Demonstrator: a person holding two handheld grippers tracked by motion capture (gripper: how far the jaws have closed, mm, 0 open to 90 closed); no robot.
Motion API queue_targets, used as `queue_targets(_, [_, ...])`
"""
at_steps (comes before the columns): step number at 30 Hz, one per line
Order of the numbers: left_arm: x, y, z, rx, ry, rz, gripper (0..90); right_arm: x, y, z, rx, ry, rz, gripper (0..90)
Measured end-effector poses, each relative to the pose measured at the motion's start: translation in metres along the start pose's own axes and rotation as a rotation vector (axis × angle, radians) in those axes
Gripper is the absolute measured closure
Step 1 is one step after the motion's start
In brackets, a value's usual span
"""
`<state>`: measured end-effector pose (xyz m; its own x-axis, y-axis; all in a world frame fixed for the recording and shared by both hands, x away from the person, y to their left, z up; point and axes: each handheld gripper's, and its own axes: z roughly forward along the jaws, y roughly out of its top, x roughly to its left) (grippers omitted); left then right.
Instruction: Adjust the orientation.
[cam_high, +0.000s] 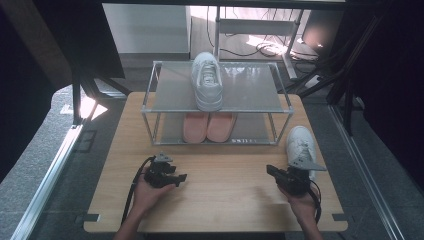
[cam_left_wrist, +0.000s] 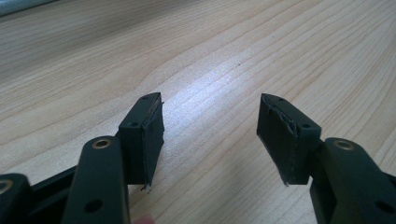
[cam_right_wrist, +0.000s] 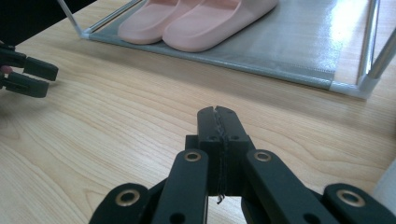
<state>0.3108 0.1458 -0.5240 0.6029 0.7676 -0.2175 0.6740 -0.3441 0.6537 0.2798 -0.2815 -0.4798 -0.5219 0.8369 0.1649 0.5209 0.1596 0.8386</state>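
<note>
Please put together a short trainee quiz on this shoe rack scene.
1. True or false: the right tongs are shut with nothing between them.
2. What lies on the lower shelf of the shoe rack? A) pink slippers B) a white sneaker C) nothing
3. Where is the second white sneaker?

Key:
1. True.
2. A, the pink slippers; one white sneaker sits on the top shelf.
3. On the table, right of the rack, beside the right tongs.

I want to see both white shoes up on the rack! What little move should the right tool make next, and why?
Probably open the right tool first. Its jaws are pressed shut on nothing, and the white shoe on the table lies just beside it. Its partner already sits on the rack, with room next to it.
</note>
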Motion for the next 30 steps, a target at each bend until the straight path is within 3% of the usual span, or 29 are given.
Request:
queue_targets(8, [0.002, -0.001, 0.000, 0.003, 0.001, -0.002, 41.8, -0.003, -0.005, -0.004, 0.012, -0.029, -0.003, 90.0])
queue_targets(30, [0.001, -0.001, 0.001, 0.007, 0.002, 0.000, 41.8, -0.022, -0.026, -0.026, 0.017, -0.132, 0.051, 90.0])
